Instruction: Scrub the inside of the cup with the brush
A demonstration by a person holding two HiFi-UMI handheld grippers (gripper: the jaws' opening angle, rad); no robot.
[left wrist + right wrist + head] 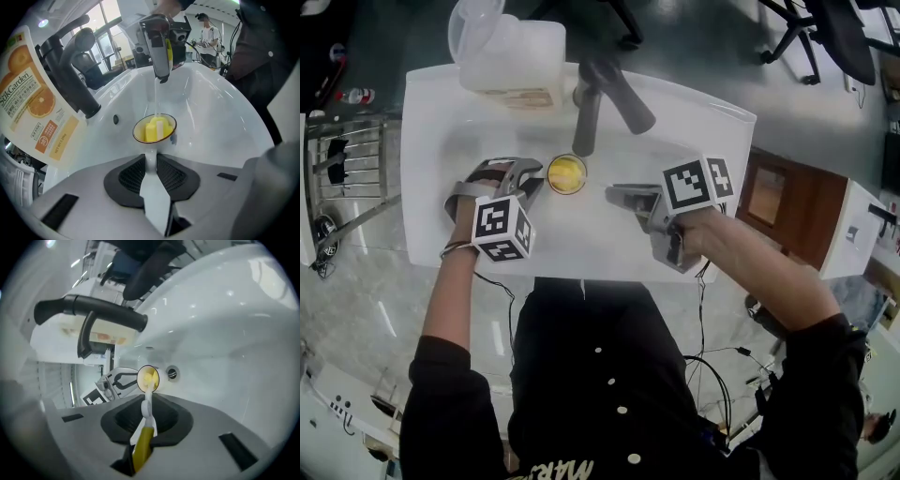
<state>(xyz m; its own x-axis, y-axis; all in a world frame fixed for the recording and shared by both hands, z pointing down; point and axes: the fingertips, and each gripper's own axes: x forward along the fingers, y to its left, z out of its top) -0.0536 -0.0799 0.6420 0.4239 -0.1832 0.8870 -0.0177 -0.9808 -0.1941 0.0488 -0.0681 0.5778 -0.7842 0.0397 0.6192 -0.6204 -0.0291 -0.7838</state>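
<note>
While left gripper (529, 181) clamps the cup (567, 173) and right gripper (616, 195) grips the brush (146, 405), head inside, we log: scrubbing; next, rub the wall.

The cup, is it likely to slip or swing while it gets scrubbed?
The cup looks small and glossy, so probably light and rather slippery. The left gripper grips only its thin handle, so the brush pushing inside could well swing it. It seems hard glazed ware, likely to chip if knocked against the sink.
</note>
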